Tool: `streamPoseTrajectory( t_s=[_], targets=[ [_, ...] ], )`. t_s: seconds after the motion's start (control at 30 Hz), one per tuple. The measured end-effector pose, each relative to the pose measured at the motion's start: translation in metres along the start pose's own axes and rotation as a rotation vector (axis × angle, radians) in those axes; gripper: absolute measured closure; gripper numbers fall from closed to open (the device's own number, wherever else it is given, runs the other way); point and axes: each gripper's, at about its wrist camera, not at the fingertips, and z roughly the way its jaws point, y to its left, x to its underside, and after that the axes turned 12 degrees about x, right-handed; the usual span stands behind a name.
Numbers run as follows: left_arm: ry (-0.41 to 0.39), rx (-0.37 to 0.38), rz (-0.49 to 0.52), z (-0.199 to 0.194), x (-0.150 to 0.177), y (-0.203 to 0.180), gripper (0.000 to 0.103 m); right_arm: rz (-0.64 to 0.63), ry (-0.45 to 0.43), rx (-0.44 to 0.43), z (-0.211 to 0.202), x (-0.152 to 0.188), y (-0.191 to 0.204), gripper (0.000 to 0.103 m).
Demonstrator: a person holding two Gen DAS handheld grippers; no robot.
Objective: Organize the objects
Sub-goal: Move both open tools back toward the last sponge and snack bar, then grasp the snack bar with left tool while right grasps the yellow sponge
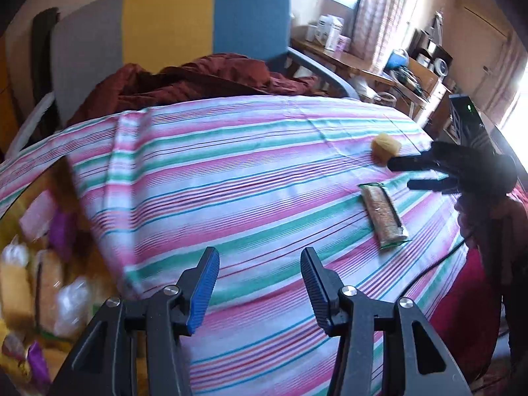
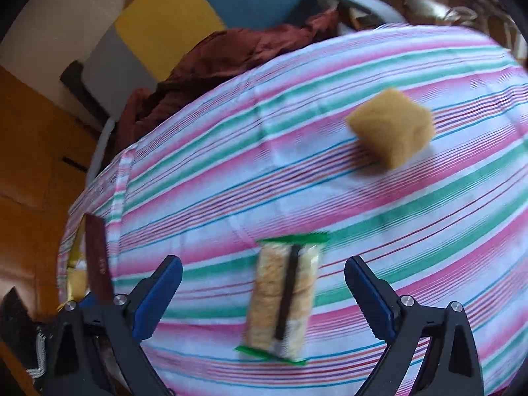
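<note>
The striped cloth (image 1: pixel 250 165) covers the bench, and everything is placed against it. On the cloth lies a wrapped cracker bar (image 2: pixel 283 300) with green ends, lengthwise between the spread fingers of the right gripper (image 2: pixel 264 283); the fingers stand wide open on either side of the bar and do not touch it. In the left wrist view the same bar (image 1: pixel 382 216) lies towards the right edge of the cloth, with the right gripper (image 1: pixel 401 173) reaching in from the right above it, its fingers parted.

Farther across the cloth from the bar sits a tan sponge-like block (image 2: pixel 392 132), well apart from the bar; in the left wrist view the block (image 1: pixel 384 148) is just beside the upper finger of the right gripper, and I cannot tell whether they touch.

The left gripper (image 1: pixel 260 283) hangs over bare cloth with its fingers apart and nothing between them. Off the left edge of the cloth a blurred heap of packaged snacks (image 1: pixel 43 280) shows. Beyond the far edge of the cloth lie a crumpled dark red fabric (image 1: pixel 198 79) and a chair with a grey, yellow and blue back (image 1: pixel 171 29)
</note>
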Motion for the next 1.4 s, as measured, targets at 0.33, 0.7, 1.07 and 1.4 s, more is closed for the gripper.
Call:
streamPoseTrajectory(
  t_s=[0.33, 0.7, 1.07, 1.4],
  targets=[
    [0.104, 0.159, 0.045, 0.076, -0.044, -0.036, 0.051, 0.053, -0.126, 0.259, -0.01, -0.041, -0.052, 0.007],
    [0.206, 0.296, 0.111, 0.139, -0.06, -0.107, 0.05, -0.17, -0.071, 0.337, 0.041, -0.081, -0.053, 0.009],
    [0.247, 0.271, 0.082, 0.166, -0.05, -0.105, 0.049, -0.247, -0.071, 0.402, 0.054, -0.076, -0.056, 0.035],
    [0.261, 0.179, 0.137, 0.178, -0.049, -0.129, 0.045, -0.136, -0.069, 0.38, 0.015, -0.052, -0.066, 0.035]
  ],
)
